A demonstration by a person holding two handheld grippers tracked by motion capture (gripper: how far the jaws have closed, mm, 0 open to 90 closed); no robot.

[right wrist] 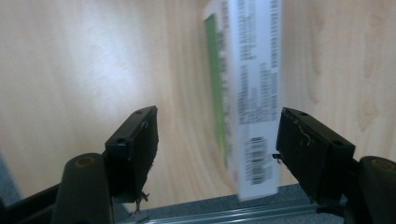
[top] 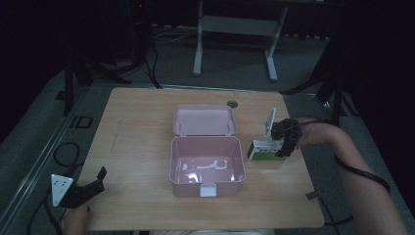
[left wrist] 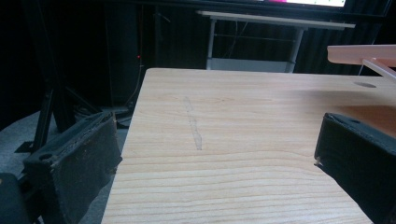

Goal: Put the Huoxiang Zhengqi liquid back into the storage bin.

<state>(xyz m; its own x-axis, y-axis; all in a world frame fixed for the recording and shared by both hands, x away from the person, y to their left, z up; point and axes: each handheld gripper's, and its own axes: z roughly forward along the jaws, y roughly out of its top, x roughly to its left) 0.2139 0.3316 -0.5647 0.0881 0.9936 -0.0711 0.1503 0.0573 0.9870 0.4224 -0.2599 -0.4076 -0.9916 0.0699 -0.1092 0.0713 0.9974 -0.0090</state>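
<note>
I am working at a pale wooden table [top: 147, 122] with a visible grain and a faint grey streak [left wrist: 194, 126] running across its left part. A small round grommet hole [top: 232, 104] is sitting at the far edge, at twelve o'clock from the pink box [top: 207, 166]. The room around is lying in near darkness: grey carpet, black cables [top: 66, 152] trailing at nine o'clock, and the white legs of another desk [top: 198, 44] standing beyond the table at twelve.

The pink box is resting open at the table's centre, its lid [top: 204, 120] thrown back flat toward twelve o'clock.

My right gripper [right wrist: 217, 140] is hanging over a white-and-green carton [right wrist: 247, 93] at three o'clock from the box, near the table's right edge. My jaws are spread wide here, one on either side of the carton, with a clear gap at the left one; whether the right one is touching it I cannot tell.

My left gripper [top: 90, 186] is lying at the near left corner, at eight o'clock from the box, jaws released and grasping nothing, bare wood between them.

The print on the carton is blurring into unreadable lines, though a barcode is showing. The carton's near end is cutting off the table edge behind it. In the left gripper view the pink lid is showing as a cropped sliver at two o'clock.
</note>
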